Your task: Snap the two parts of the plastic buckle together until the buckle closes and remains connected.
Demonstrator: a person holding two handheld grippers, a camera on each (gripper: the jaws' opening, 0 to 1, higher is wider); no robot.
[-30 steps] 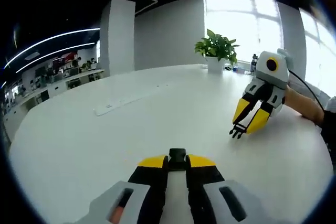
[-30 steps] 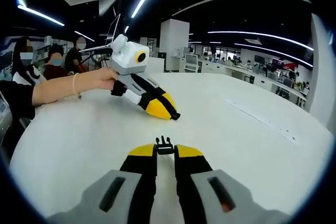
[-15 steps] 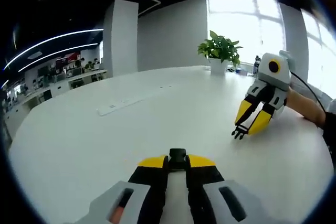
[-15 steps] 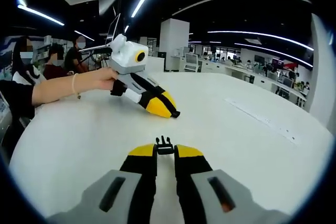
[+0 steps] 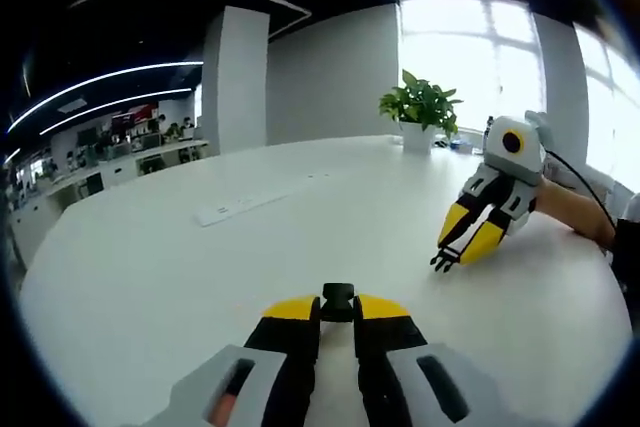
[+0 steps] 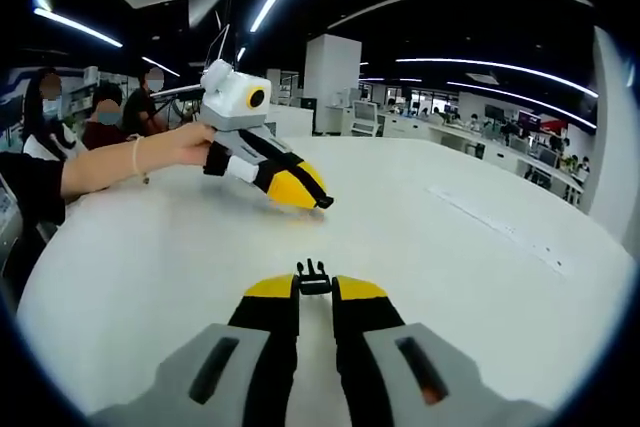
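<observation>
Potted plant (image 5: 419,107) and power strip (image 5: 232,208) sit far across bare tabletop (image 5: 150,277); left hand-held gripper (image 5: 338,303) clamps socket half (image 5: 338,294), right hand-held gripper (image 6: 315,286) clamps pronged half (image 6: 313,272), both now raised versus earlier.

the left gripper (image 5: 337,309) has yellow tips, black fingers and grey bodies; the right gripper (image 6: 316,290) matches it, with a white head behind. each pinches a black buckle half: socket (image 5: 338,297), prongs (image 6: 314,274). the table (image 5: 150,267) is plain white. the plant (image 5: 421,102) is green in a white pot (image 5: 418,136). a white strip (image 5: 240,203) lies on the table.
</observation>
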